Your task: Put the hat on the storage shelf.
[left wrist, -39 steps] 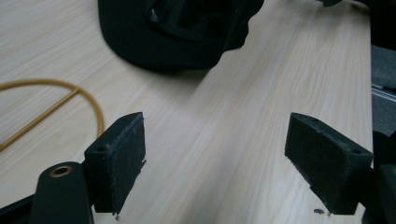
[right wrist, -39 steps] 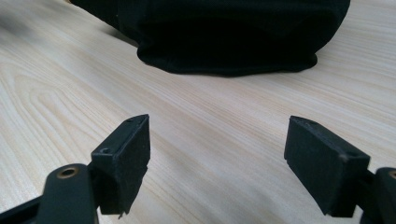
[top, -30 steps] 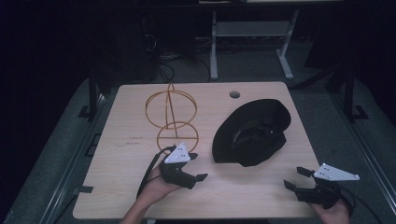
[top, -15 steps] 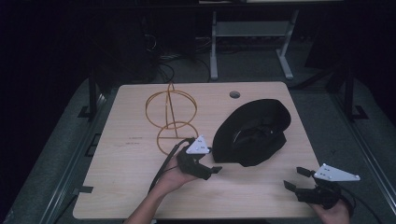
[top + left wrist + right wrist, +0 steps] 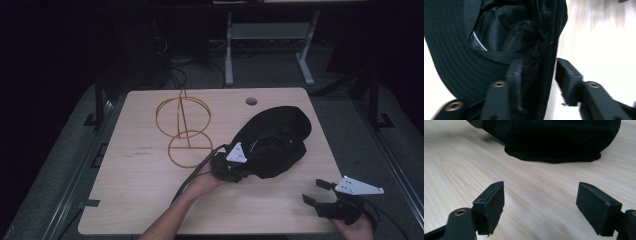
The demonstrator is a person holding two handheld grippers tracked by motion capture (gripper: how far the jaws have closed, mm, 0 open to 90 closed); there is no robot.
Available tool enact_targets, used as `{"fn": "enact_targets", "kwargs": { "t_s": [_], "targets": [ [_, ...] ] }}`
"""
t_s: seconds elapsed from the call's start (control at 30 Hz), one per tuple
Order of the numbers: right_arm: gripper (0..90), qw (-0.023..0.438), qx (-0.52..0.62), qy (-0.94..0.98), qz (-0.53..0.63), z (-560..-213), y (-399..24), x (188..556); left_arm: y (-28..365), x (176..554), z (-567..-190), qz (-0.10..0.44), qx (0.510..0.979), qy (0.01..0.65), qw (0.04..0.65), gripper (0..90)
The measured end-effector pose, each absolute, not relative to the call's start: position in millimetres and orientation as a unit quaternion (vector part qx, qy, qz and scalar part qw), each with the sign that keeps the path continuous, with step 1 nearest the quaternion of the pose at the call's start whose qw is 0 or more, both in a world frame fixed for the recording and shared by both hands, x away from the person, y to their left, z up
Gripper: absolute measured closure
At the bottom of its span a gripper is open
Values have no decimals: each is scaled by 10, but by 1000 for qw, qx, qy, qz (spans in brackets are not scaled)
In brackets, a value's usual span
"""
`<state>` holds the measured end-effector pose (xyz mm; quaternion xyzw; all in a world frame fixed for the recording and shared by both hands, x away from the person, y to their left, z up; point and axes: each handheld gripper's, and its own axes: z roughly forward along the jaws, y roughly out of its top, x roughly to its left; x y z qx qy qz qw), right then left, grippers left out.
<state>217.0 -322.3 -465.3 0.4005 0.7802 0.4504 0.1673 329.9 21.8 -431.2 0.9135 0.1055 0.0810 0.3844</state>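
A black brimmed hat (image 5: 277,137) lies upside down on the right half of the wooden table (image 5: 135,200). My left gripper (image 5: 246,171) has reached its near-left edge. In the left gripper view, the hat's (image 5: 449,50) rim stands between the jaws of that gripper (image 5: 539,71), one jaw inside the hat and one outside. The jaws have just been closing, and a thin strip of table shows beside the outer pad (image 5: 567,77). My right gripper (image 5: 314,191) rests open near the table's front right corner. In its own view the right gripper (image 5: 541,195) has nothing between its jaws, and the hat (image 5: 554,140) lies ahead.
A gold wire stand (image 5: 182,127) with a round base and an upright ring stands at the table's back left. A cable hole (image 5: 251,101) sits near the back edge. Desk legs and cables fill the dark floor beyond.
My left gripper has travelled right across the table from beside the wire stand to the hat's edge, and its jaws have narrowed around the rim. The right gripper has stayed put.
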Motion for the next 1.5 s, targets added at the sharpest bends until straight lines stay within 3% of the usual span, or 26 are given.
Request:
{"fn": "enact_targets", "kwargs": {
  "t_s": [0.07,0.1,0.13,0.17,0.2,0.67,1.1,1.23,1.3,1.33,1.37,1.47,1.5],
  "targets": [
    [219,167,397,782,451,-4654,-3215,2174,201,3288,-4311,82,915,102,383,715],
    [219,167,397,782,451,-4654,-3215,2174,180,3274,-4299,87,915,90,383,715],
    [219,168,398,781,452,-4650,-3202,2178,164,3261,-4283,88,914,87,387,808],
    [219,168,398,781,452,-4650,-3202,2178,155,3259,-4266,90,913,82,390,808],
    [219,167,398,780,453,-4647,-3196,2181,138,3248,-4236,84,911,79,396,862],
    [214,183,364,782,472,-4565,-2969,2174,6,3147,-3748,53,884,81,458,866],
    [231,250,312,786,471,-4503,-2631,2243,-155,3140,-3448,19,869,92,485,863],
    [343,280,310,780,467,-4512,-2585,2280,-196,3125,-3374,-3,863,90,498,863],
    [461,297,300,779,464,-4509,-2566,2292,-208,3114,-3347,-1,865,86,495,863],
    [613,302,295,778,465,-4503,-2567,2297,-222,3100,-3342,10,867,85,491,857],
    [613,302,295,778,465,-4503,-2567,2297,-222,3100,-3342,10,867,85,491,844],
    [807,314,285,782,457,-4477,-2540,2278,-232,3093,-3360,23,872,85,481,776],
    [807,314,285,782,457,-4477,-2540,2278,-230,3091,-3365,26,874,86,478,776]
  ]
}}
